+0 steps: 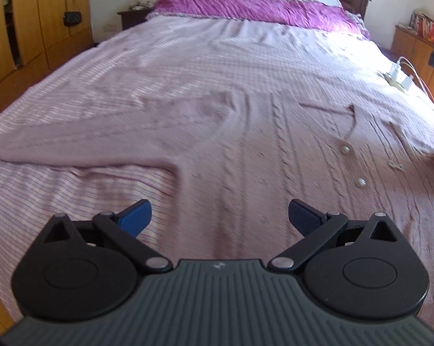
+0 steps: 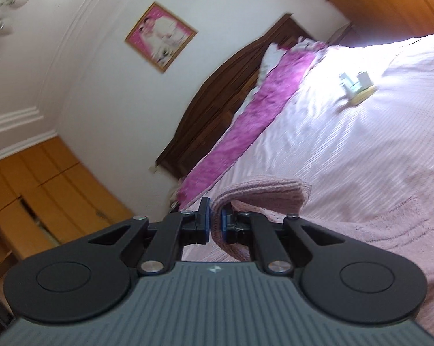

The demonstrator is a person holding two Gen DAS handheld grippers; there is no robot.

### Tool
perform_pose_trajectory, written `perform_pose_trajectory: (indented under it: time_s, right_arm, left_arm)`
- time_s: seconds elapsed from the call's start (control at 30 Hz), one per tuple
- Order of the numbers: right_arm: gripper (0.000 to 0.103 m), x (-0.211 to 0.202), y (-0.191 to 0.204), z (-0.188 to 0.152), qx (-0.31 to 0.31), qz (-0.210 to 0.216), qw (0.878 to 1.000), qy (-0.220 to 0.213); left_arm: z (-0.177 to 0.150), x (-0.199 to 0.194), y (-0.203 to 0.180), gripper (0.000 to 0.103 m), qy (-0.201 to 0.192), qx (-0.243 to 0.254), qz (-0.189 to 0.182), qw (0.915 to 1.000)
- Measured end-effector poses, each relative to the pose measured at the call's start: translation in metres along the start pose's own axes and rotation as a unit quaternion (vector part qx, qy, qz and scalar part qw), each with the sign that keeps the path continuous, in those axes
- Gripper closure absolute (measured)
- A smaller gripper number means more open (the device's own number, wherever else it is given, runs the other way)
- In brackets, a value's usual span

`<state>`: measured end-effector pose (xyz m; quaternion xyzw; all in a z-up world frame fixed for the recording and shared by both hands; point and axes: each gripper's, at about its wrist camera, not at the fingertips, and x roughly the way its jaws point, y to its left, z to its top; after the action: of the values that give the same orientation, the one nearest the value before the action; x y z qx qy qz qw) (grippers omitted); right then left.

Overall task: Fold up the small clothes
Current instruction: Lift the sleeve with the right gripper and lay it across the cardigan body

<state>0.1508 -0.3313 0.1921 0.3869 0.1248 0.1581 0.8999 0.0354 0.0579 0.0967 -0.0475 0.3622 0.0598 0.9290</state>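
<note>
A pink knitted cardigan [image 1: 245, 150] with pearl buttons [image 1: 346, 149] lies spread flat on the bed, one sleeve stretched out to the left. My left gripper [image 1: 219, 216] hovers open just above its lower hem, with nothing between its blue pads. In the right wrist view, which is tilted, my right gripper [image 2: 216, 219] is shut on a ribbed edge of the cardigan [image 2: 260, 193], lifted off the bed so the knit loops over the fingers. The rest of the garment [image 2: 390, 230] trails down to the right.
The bed [image 1: 101, 66] carries a pale pink striped cover and a purple blanket [image 1: 245, 7] at the headboard. A white charger on a small block [image 1: 398, 76] lies near the bed's right edge. Wooden wardrobes [image 1: 29, 23] stand left, a nightstand [image 1: 415, 49] right.
</note>
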Motion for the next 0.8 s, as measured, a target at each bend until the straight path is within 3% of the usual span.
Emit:
perform_pose_trajectory:
  time_s: [0.2, 0.37, 0.67, 0.8]
  right_arm:
    - [0.095, 0.072, 0.057, -0.063, -0.009, 0.034, 0.997, 0.064]
    - [0.095, 0.120, 0.089, -0.128, -0.027, 0.032, 0.992, 0.121]
    - [0.094, 0.178, 0.090, -0.230, -0.045, -0.011, 0.973, 0.226]
    - [0.087, 0.194, 0.076, -0.256, -0.052, -0.041, 0.959, 0.275]
  left_arm:
    - [0.003, -0.002, 0.028, 0.000, -0.010, -0.001, 0.030, 0.9995]
    - [0.002, -0.004, 0.053, 0.000, -0.015, -0.023, 0.039, 0.9988]
    - [-0.003, 0.000, 0.071, 0.000, -0.015, -0.046, 0.031, 0.9983]
    - [0.000, 0.004, 0.069, 0.000, -0.019, -0.043, 0.025, 0.9986]
